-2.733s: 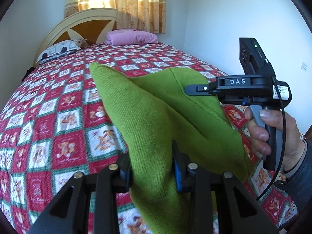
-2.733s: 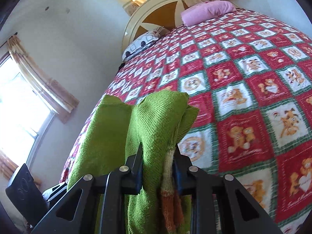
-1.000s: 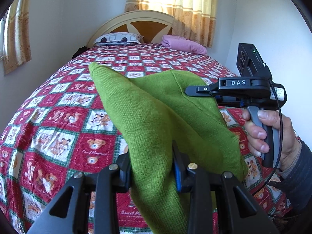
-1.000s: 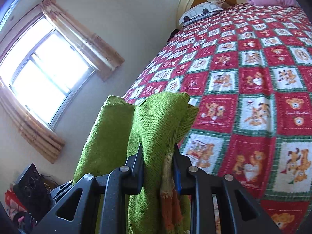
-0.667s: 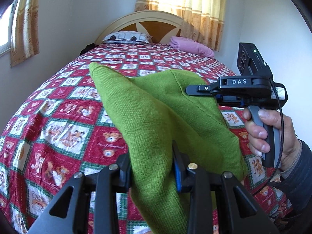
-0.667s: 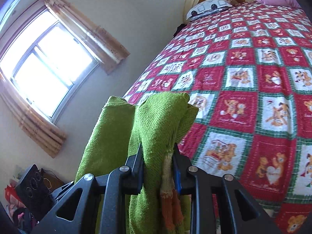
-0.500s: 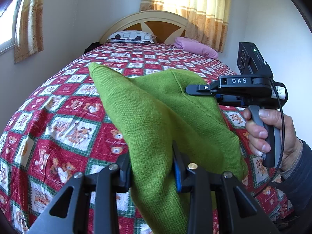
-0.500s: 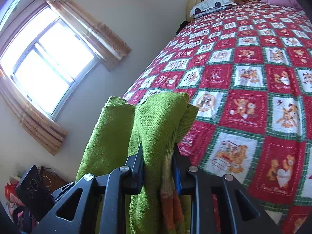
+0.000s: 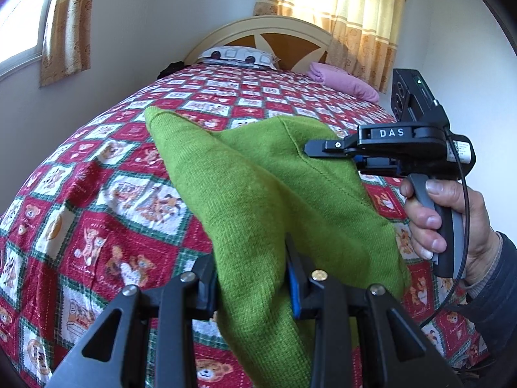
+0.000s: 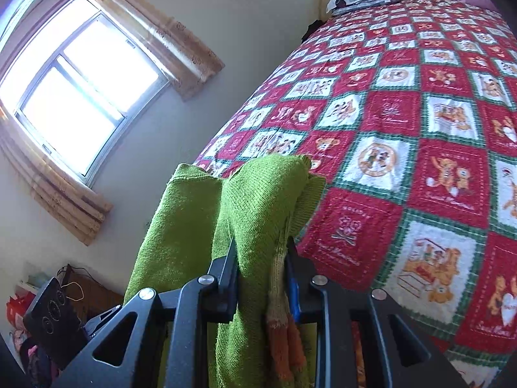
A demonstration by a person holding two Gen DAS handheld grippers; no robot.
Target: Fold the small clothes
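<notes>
A green knitted garment (image 9: 258, 194) hangs in the air above the bed, held between both grippers. My left gripper (image 9: 252, 278) is shut on one part of it. My right gripper (image 10: 261, 278) is shut on another bunched part (image 10: 258, 200), where an orange and beige trim (image 10: 284, 339) hangs down. In the left wrist view the right gripper (image 9: 310, 148) shows at the right, held by a hand (image 9: 452, 226), its tips at the garment's top edge.
The bed (image 9: 97, 194) has a red, white and green patchwork cover with bears (image 10: 420, 129). A headboard (image 9: 268, 38), a patterned pillow (image 9: 239, 55) and a pink folded cloth (image 9: 342, 79) are at the far end. A window (image 10: 71, 97) is at the left wall.
Both grippers have swung left across the bed with the garment still held the same way. The bed's left side and the window now show more.
</notes>
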